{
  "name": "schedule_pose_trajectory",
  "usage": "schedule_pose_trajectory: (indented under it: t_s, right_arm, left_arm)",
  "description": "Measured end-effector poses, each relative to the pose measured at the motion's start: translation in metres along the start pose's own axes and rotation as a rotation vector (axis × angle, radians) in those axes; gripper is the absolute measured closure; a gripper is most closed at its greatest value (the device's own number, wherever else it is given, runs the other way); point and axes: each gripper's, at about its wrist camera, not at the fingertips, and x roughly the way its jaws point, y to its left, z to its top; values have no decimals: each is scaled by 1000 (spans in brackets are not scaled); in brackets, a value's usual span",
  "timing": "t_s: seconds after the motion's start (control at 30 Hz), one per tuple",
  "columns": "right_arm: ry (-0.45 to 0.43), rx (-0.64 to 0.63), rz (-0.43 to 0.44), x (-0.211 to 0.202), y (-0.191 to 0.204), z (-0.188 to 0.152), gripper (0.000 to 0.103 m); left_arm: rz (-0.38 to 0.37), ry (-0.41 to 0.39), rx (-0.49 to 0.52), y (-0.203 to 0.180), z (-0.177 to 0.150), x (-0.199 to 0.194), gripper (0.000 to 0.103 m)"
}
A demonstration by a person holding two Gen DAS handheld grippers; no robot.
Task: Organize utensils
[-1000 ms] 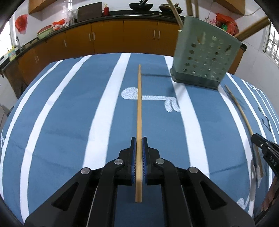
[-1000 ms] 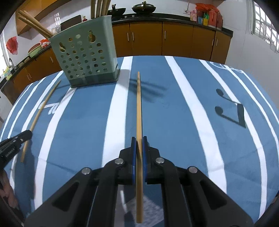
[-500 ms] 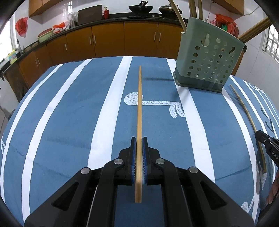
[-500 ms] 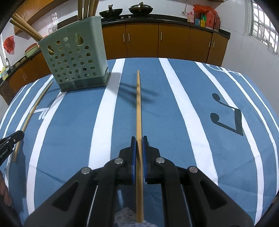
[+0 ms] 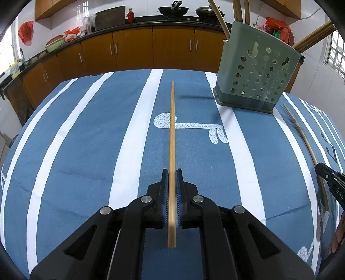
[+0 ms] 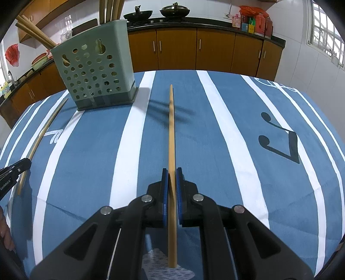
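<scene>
Both sets of jaws are squeezed tight, each on its own wooden chopstick. On the left gripper (image 5: 172, 172), the blue pads (image 5: 165, 191) press on both sides of the left chopstick (image 5: 172, 137), which sticks out straight ahead above the blue tablecloth (image 5: 86, 150) with white stripes. On the right gripper (image 6: 172, 171), the jaws pinch the right chopstick (image 6: 171, 133) the same way, and it also points forward over the cloth. A green holder (image 5: 257, 75) with round holes stands on the table, ahead and to the right in the left camera, and ahead and to the left in the right camera (image 6: 94, 73). More chopsticks (image 6: 34, 32) already poke up out of its top. Each gripper shows at the edge of the other camera, so the two sit side by side with the holder ahead between them. Neither held chopstick touches the holder. Brown kitchen cabinets (image 5: 133, 51) run along the back wall, with dark pans (image 6: 174, 9) on the counter.
</scene>
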Motion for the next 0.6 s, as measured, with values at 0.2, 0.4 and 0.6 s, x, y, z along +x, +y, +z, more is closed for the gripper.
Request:
schedule_pose_trajectory:
  t_s: [0.2,0.4,0.6]
  right_arm:
    - [-1,8,11,0,-1,0,95]
    - [-10,7,21,-10,-2,1,95]
    - [-73,18,31,-36,-6,8,95]
  left_arm:
    - [-7,0,-4,1,0,0,96]
    - [-21,16,5,3,0,-3,96]
    - [-45,-18,-5,9,5,-21,96]
